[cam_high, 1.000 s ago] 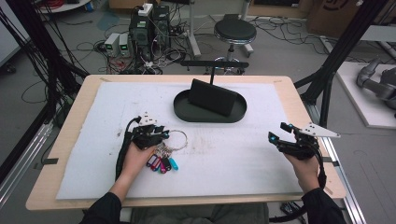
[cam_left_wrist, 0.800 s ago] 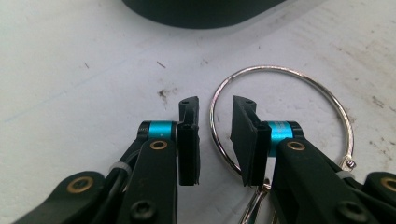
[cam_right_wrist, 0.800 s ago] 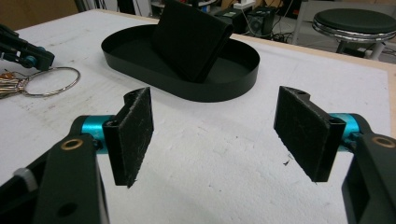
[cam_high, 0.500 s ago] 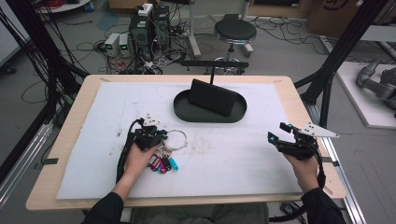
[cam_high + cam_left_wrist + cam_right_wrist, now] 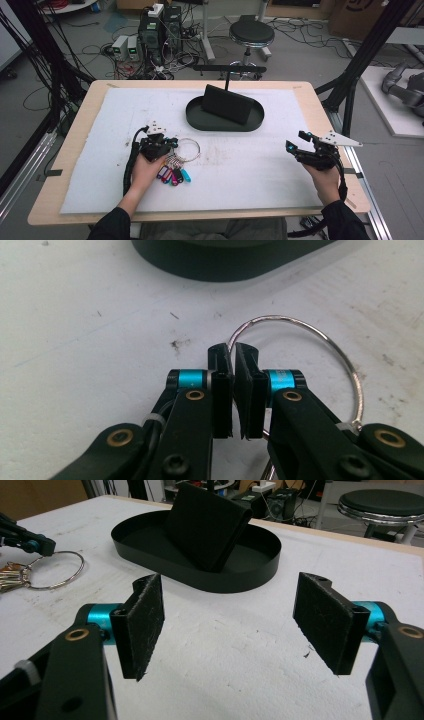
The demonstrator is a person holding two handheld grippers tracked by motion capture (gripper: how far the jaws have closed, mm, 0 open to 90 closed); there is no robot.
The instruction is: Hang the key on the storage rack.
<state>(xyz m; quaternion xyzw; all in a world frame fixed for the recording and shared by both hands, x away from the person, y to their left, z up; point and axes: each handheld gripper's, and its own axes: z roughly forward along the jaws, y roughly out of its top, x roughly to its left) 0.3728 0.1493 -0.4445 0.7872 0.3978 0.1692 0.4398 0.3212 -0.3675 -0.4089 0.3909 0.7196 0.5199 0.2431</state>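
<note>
Two hand-held grippers are seen at work over a white mat (image 5: pixel 260 165) laid on a wooden table (image 5: pixel 75 130). The left gripper (image 5: pixel 231 357) is shown clenched, its jaws pressed together on the near side of a large metal key ring (image 5: pixel 320 340), the wire passing between the pads. In the high view the left gripper (image 5: pixel 167 146) is held at the front left of the mat, with the key ring (image 5: pixel 187 149) lying flat just to its right. A bunch of keys with coloured tags (image 5: pixel 172 175) is spread beside the person's left hand (image 5: pixel 145 170), nearer the front edge. The right gripper (image 5: pixel 230 615) is held released, its two pads set wide apart above bare mat, well apart from the ring. In the high view it (image 5: pixel 297 141) is seen at the right side of the table. A black oval tray (image 5: pixel 200 120) is placed at the middle of the mat, farther back. A black wallet-like block (image 5: pixel 227 102) is stood tilted inside it. A round stool (image 5: pixel 251 34) is visible on the floor beyond the table.
</note>
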